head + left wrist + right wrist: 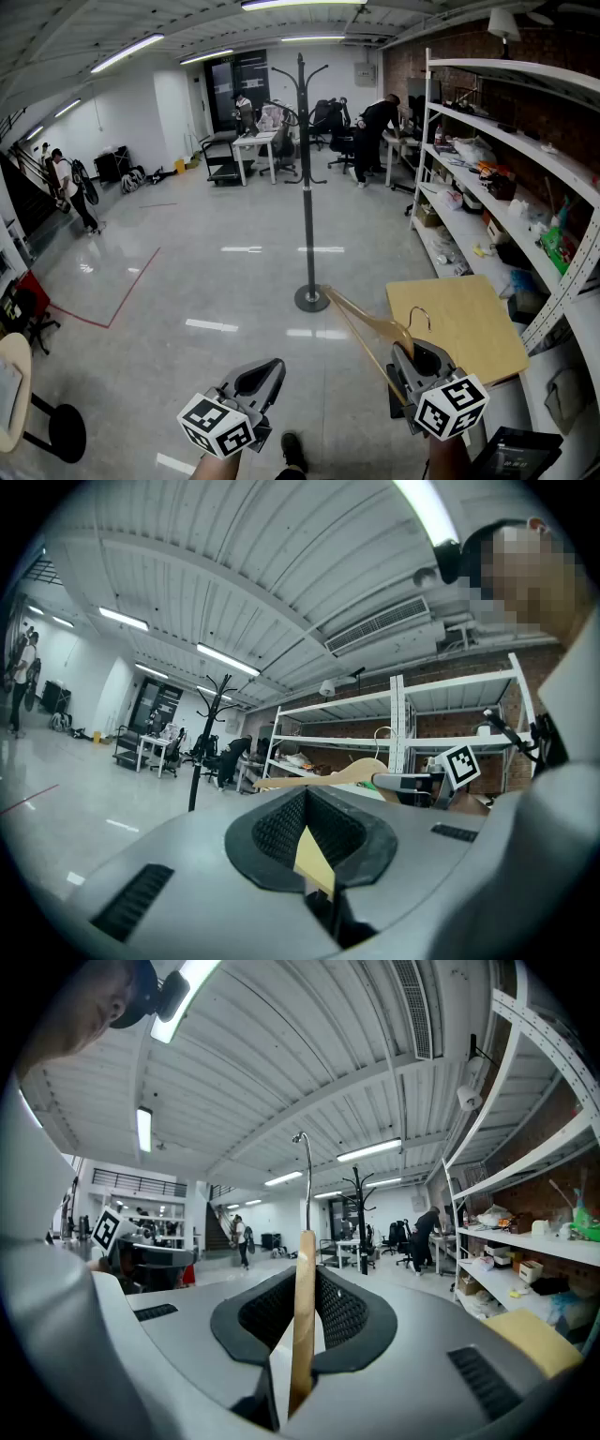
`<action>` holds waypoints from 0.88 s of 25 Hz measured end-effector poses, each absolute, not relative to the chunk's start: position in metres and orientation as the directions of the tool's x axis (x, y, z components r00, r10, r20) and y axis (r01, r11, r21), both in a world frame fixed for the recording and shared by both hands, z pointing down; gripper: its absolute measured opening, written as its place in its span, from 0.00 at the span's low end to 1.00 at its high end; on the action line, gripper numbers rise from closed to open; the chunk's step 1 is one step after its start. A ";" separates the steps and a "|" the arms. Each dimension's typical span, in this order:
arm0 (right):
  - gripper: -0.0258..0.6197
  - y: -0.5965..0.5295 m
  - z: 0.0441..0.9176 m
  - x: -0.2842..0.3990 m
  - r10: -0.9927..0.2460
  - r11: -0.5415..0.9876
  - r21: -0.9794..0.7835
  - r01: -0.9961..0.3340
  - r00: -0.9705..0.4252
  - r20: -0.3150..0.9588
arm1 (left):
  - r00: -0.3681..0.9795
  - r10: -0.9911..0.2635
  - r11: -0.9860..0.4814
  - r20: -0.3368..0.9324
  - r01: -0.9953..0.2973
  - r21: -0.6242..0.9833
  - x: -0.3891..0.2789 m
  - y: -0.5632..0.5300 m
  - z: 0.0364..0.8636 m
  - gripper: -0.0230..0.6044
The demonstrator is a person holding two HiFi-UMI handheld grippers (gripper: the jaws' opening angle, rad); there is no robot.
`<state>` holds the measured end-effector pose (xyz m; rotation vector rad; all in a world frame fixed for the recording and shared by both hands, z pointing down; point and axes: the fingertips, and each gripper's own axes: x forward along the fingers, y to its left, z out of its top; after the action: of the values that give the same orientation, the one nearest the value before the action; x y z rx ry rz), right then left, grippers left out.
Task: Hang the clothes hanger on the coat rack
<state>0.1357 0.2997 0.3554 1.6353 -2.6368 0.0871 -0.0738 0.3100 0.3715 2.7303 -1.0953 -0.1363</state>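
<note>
Right gripper (419, 361) is clamping the wooden hanger (361, 323) near its hook (419, 317), with the jaws pressing both sides of the wood. One hanger arm is pointing toward the coat rack (308, 187); the other is disappearing behind the gripper. Left gripper (265, 375) is sitting closed beside it, gripping nothing, though a yellowish patch at its jaws is hard to identify. Coat rack is standing well apart on the floor. A wooden board (469, 328) is lying by the shelf (525, 141).
</note>
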 end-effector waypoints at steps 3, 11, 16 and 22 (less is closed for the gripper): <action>0.13 0.265 0.354 0.116 -0.890 0.452 -0.018 -0.892 -0.452 0.060 | 0.718 -0.695 -0.706 -0.032 -0.674 0.219 -0.093 0.276 0.376 0.03; 0.13 0.148 0.351 0.062 -0.881 0.469 -0.007 -0.883 -0.468 0.072 | 0.685 -0.728 -0.674 -0.038 -0.703 0.227 -0.155 0.160 0.384 0.03; 0.13 0.089 0.353 0.034 -0.882 0.466 0.007 -0.885 -0.463 0.086 | 0.703 -0.711 -0.696 -0.032 -0.695 0.179 -0.174 0.105 0.386 0.03; 0.13 0.038 0.354 0.017 -0.870 0.481 -0.036 -0.876 -0.482 0.105 | 0.737 -0.674 -0.723 -0.038 -0.649 0.235 -0.174 0.051 0.390 0.03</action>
<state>0.0174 0.0382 0.3543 1.5587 -2.6408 0.1301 -0.1739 0.0505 0.3896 2.7321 -1.0540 -0.1784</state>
